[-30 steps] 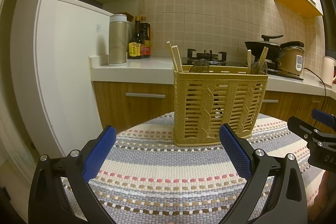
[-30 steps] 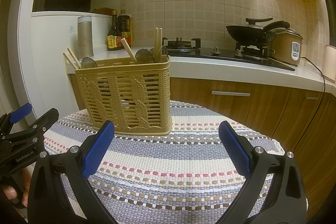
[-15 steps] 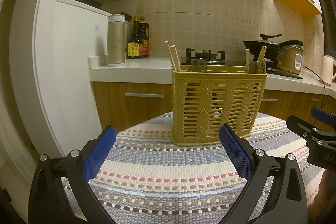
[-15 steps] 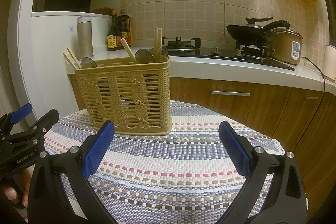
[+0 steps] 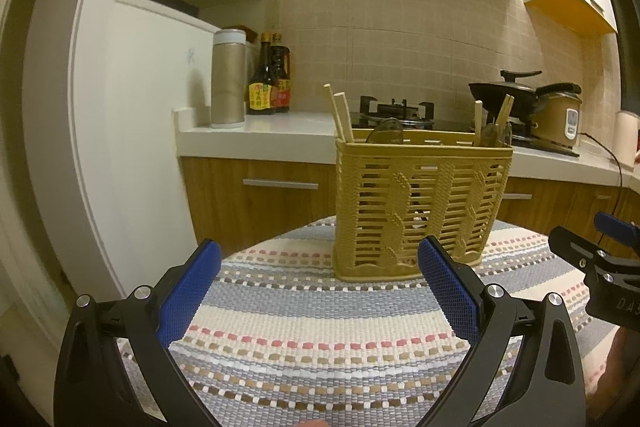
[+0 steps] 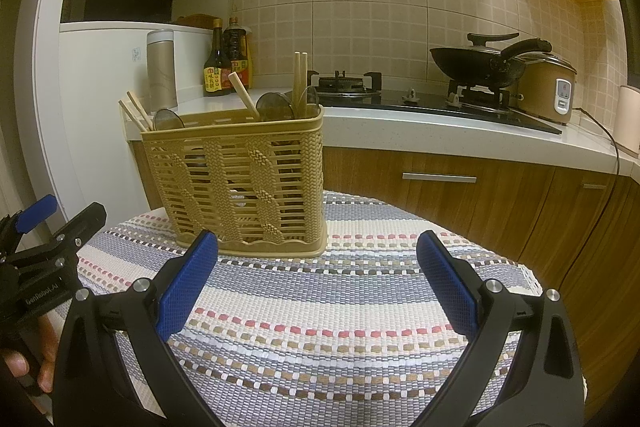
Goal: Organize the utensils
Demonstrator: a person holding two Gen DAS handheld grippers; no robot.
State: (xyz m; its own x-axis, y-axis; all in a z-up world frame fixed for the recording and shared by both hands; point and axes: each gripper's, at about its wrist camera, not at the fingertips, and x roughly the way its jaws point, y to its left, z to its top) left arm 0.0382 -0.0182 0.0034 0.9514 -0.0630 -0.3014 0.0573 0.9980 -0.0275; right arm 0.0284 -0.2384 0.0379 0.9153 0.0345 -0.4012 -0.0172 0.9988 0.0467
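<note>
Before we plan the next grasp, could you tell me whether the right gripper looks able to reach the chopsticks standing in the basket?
Probably yes. The right gripper is open and empty, and only bare mat lies between it and the basket. The chopsticks stick up above the rim, clear of anything overhead.

The utensil basket (image 6: 240,183) stands on the woven mat (image 6: 320,307), chopsticks (image 6: 300,79) inside; the counter (image 6: 460,135) lies behind, bottles (image 6: 226,63) at its left end.

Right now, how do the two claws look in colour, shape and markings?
Both are alike: the left claw and right claw have black curved frames with silver screws and two flat blue pads with a fine grid texture. White lettering marks the body side; I cannot read it fully. No cables or sleeves show.
</note>
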